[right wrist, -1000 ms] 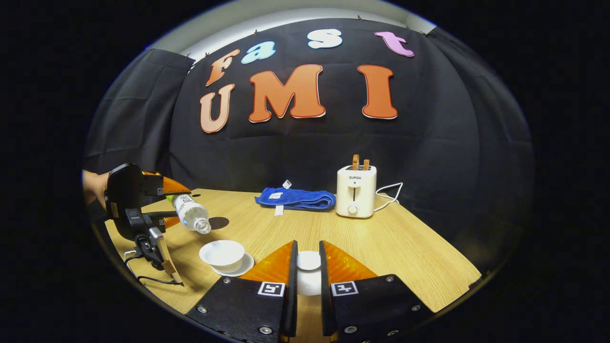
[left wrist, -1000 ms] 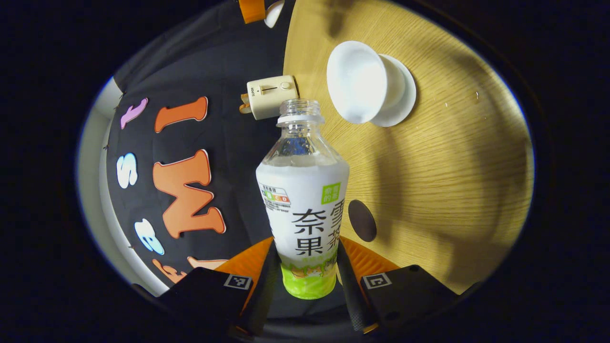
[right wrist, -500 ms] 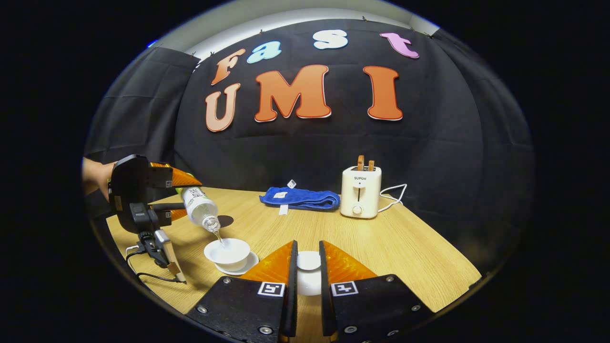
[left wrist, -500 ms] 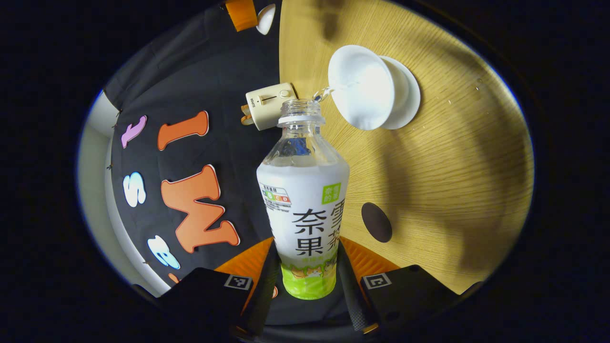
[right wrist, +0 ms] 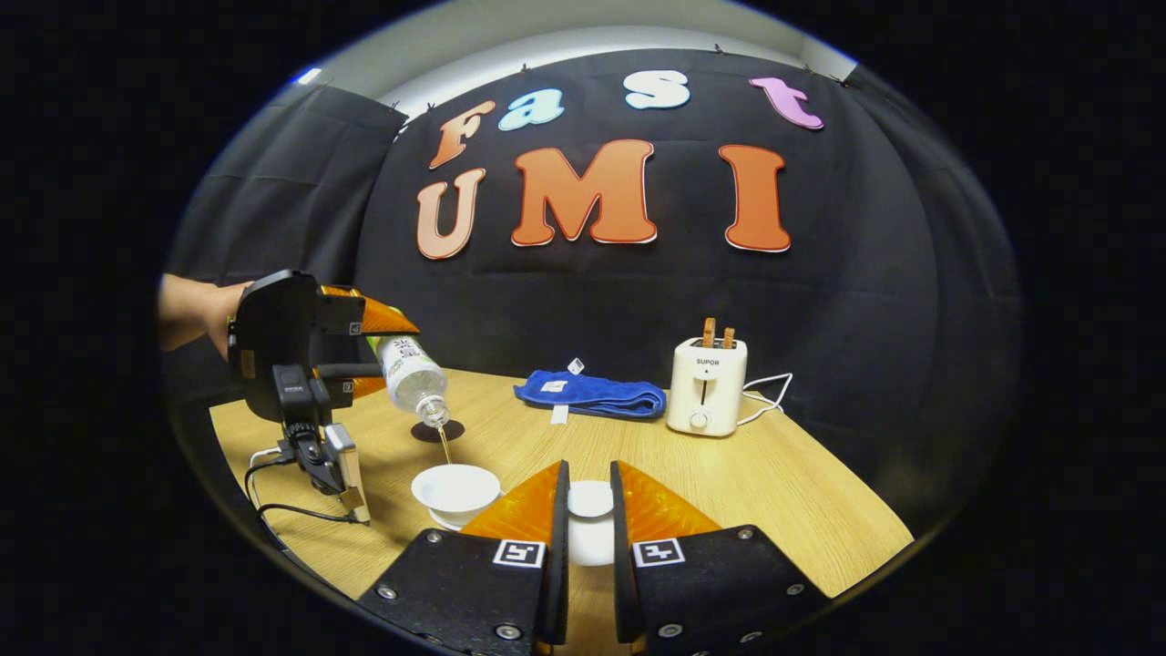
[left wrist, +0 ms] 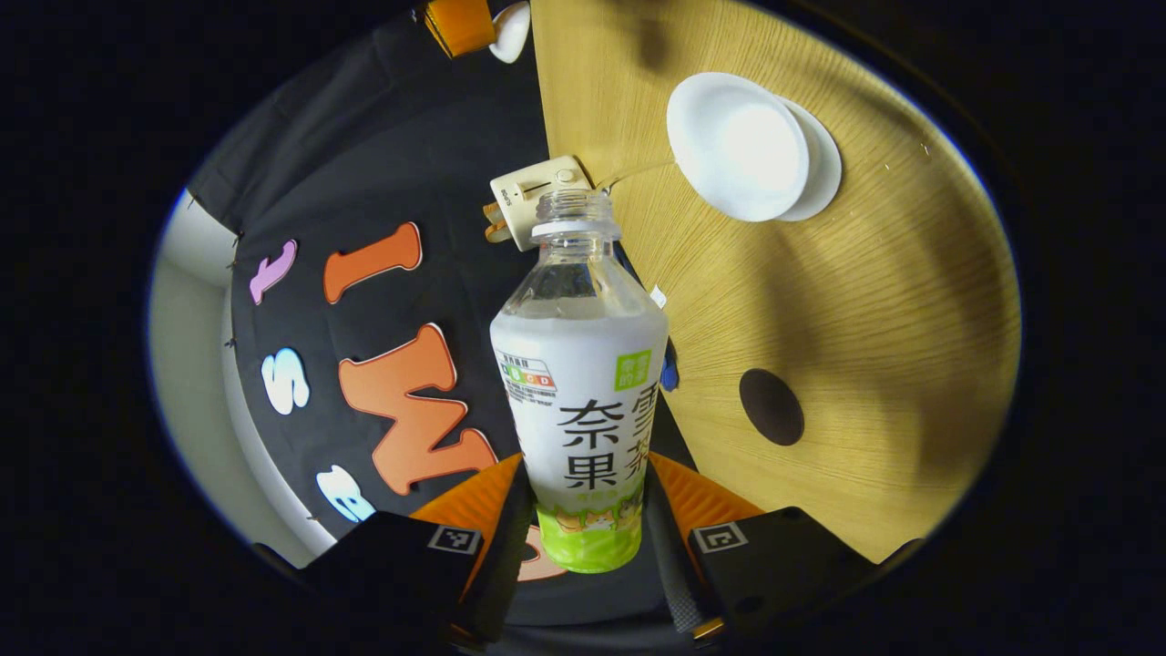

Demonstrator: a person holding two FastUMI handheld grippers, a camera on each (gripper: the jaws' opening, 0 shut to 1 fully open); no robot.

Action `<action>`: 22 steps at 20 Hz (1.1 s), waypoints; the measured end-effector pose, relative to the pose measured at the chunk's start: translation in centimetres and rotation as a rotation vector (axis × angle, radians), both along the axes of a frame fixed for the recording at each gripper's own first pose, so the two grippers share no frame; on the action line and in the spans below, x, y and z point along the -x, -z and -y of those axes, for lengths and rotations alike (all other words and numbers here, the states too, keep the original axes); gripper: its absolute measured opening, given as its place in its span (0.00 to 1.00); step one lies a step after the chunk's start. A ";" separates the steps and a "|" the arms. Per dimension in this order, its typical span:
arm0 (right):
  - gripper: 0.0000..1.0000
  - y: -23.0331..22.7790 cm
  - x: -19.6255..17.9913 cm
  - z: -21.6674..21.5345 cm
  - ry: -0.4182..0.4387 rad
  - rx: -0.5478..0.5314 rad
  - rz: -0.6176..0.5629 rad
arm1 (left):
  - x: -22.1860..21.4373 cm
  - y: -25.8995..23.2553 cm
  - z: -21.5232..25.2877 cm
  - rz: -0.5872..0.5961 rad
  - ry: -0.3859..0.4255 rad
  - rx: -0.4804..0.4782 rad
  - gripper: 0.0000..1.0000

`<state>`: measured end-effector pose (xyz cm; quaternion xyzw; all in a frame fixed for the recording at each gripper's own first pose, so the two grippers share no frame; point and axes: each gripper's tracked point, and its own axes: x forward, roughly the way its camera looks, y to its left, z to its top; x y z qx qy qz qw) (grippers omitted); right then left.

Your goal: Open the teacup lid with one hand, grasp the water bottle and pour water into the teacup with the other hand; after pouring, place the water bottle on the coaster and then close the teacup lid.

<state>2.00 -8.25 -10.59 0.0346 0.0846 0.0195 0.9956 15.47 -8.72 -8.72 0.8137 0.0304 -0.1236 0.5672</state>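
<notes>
water bottle point(right wrist: 411, 373): 1 | teacup point(right wrist: 455, 486): 1 | saucer point(left wrist: 820, 164) under teacup: 1 | teacup lid point(right wrist: 590, 501): 1 | coaster point(right wrist: 437, 431) behind teacup: 1 | toaster point(right wrist: 707, 387): 1 | blue towel point(right wrist: 592, 394): 1 | desk point(right wrist: 774, 501): 1

The left gripper view is rolled sideways, raised above the bench point(left wrist: 820, 301), close along the water bottle point(left wrist: 583, 401) toward the teacup point(left wrist: 738, 146); the right gripper view is held low and level, facing the booth wall; teacup point(right wrist: 455, 486), toaster point(right wrist: 706, 387) and coaster point(right wrist: 437, 431) are shared.

Tilted water bottle point(right wrist: 412, 374) pours into teacup point(right wrist: 455, 486)
</notes>
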 end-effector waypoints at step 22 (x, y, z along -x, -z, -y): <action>0.21 -0.7 0.1 0.0 0.001 0.024 0.017 | -1.7 -8.9 0.6 0.188 0.080 -0.190 0.69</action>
